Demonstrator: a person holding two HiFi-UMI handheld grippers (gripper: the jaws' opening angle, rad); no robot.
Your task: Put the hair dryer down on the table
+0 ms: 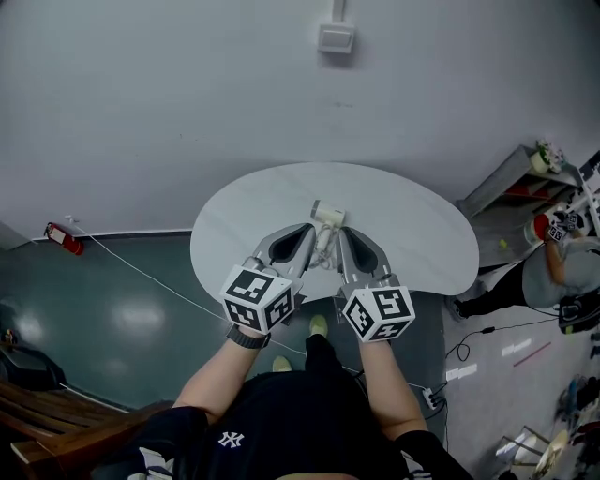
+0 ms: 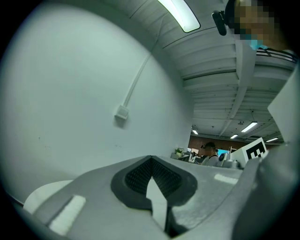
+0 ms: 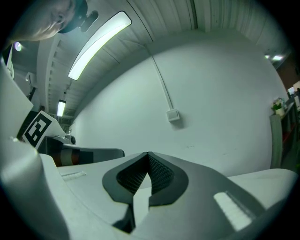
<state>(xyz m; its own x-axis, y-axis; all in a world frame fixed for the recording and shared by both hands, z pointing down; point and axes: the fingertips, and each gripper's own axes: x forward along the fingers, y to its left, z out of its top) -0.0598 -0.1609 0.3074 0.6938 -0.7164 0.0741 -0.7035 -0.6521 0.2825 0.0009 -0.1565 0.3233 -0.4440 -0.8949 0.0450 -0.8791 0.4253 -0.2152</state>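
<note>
- Wears black top (image 1: 281, 427) with white logo (image 1: 231, 439), dark wristband (image 1: 247, 338) on left wrist.
- Grey left gripper (image 1: 310, 229), right gripper (image 1: 339, 233): dark ribbed pads (image 2: 138, 176), black-and-white marker cubes (image 1: 255, 297).

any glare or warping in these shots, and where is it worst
Head view: wide-angle bend curves the grey wall; soft sheen on the teal floor. Left gripper view: strong fisheye, dark corners, bright ceiling strip light. Right gripper view: same fisheye, glaring long strip light.

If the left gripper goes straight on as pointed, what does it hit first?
Probably the wall: ahead of the left gripper, jaws shut, its view shows nothing nearer. The dryer sits close right; depth unclear.
</note>
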